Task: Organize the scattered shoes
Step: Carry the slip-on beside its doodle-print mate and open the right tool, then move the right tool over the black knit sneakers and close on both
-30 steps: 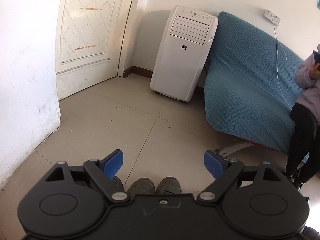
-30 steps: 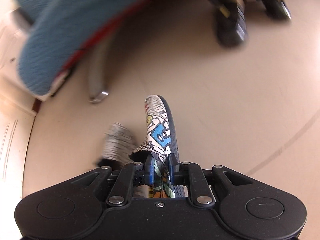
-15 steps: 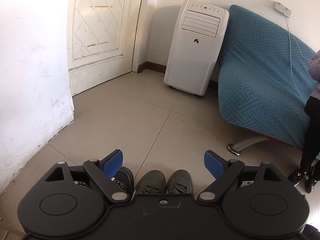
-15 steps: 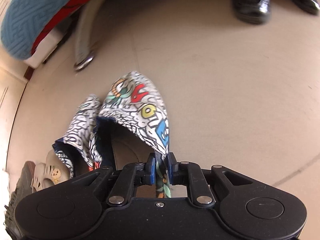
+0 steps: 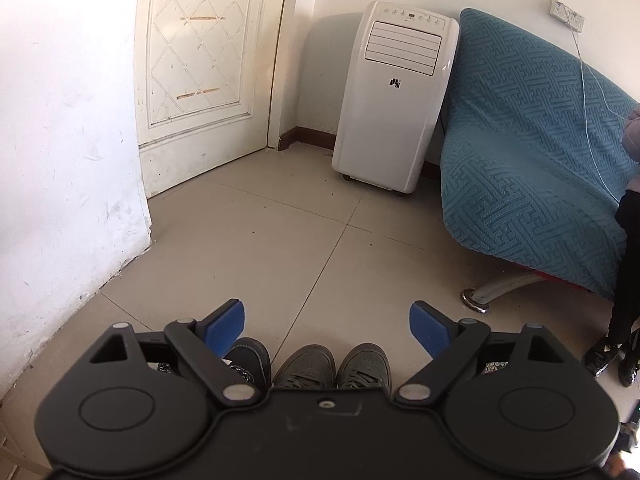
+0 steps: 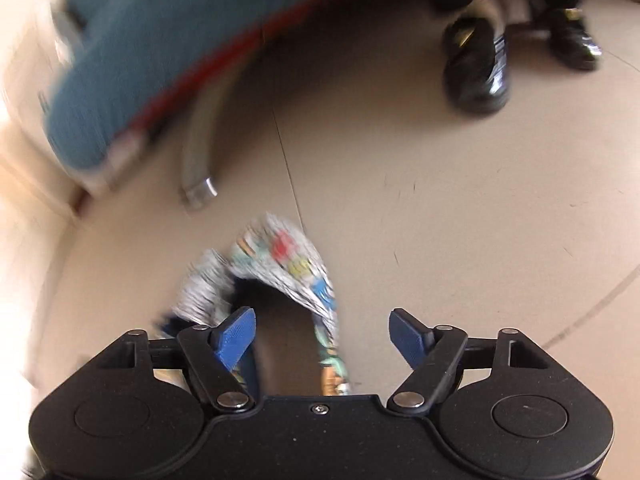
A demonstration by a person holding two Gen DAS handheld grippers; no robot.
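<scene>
In the right wrist view, a graffiti-print slip-on shoe lies on the tile floor, its matching shoe touching its left side. My right gripper hangs open just above the first shoe's opening, its blue pads clear of the fabric. The view is blurred. In the left wrist view, my left gripper is open with nothing between its fingers. Below it stand a pair of grey sneakers and a black shoe at their left, all partly hidden by the gripper body.
A blue-covered sofa on a metal leg fills the right. A seated person's black shoes rest on the floor by it. A white air conditioner stands in the corner beside a door. A white wall runs along the left.
My right gripper has opened and let go of the graffiti shoe, which now lies beside its mate. The left gripper view has shifted slightly; more of the grey sneakers shows.
</scene>
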